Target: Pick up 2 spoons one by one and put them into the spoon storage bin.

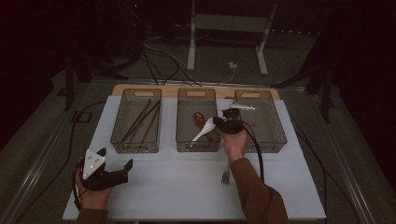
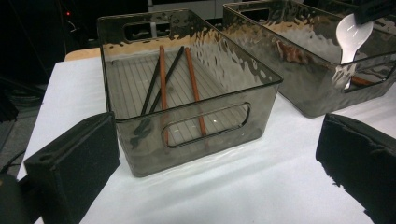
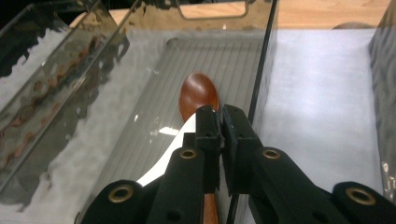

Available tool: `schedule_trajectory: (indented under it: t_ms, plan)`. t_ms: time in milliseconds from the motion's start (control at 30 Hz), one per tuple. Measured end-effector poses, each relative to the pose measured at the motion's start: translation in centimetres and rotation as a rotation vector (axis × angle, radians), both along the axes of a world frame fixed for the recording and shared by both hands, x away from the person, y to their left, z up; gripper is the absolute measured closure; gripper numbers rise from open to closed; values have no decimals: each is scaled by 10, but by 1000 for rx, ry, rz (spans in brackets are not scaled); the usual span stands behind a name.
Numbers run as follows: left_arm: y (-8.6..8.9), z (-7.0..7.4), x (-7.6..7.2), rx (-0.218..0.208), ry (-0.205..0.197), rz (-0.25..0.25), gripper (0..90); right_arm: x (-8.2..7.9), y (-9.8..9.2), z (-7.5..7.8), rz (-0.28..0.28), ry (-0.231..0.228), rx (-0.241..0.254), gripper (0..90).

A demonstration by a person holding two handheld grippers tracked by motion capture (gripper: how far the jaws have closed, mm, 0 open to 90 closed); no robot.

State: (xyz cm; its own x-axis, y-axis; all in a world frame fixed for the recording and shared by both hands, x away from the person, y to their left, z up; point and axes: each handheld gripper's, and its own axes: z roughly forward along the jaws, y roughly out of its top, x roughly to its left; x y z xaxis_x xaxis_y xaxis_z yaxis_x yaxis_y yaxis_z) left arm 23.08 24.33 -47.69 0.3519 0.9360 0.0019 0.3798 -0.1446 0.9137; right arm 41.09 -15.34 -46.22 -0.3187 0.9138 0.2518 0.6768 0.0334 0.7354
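R gripper (image 1: 218, 122) clamped on white spoon (image 1: 202, 131) over mid bin (image 1: 197, 145); L gripper (image 1: 114, 164) jaws apart

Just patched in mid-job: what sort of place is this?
Likely a dim lab or recording room, not a kitchen: a white table with three smoky plastic bins for sorting cutlery, cables across the floor, and a bare stand frame behind.

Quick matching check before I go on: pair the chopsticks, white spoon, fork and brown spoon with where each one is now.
1 chopsticks
2 white spoon
3 fork
4 brown spoon

A on the table, by the right sleeve
B lying in the middle bin
C in the left bin
D held by the right hand-held gripper over the middle bin

Pairs: 1-C, 2-D, 3-A, 4-B
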Motion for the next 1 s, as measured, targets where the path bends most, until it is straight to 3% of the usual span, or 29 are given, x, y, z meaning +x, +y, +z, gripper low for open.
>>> schedule_trajectory:
  t_ms: [100,167,267,433,667,1000]
  plan:
    - [0,0,0,0,-2,-2,7,0,1,-2,9,1,-16,805]
    - [0,0,0,-1,-1,0,7,0,0,0,39,-14,37,562]
    - [0,0,0,1,0,-2,7,-2,0,7,58,-55,53,343]
    - [-1,0,0,3,1,-3,7,-5,-3,14,66,-78,23,133]
    - [-1,-1,0,1,3,-4,7,-10,-8,18,113,-63,-14,23]
    - [-1,-1,0,-2,3,-1,7,-21,-14,27,166,-69,-61,0]
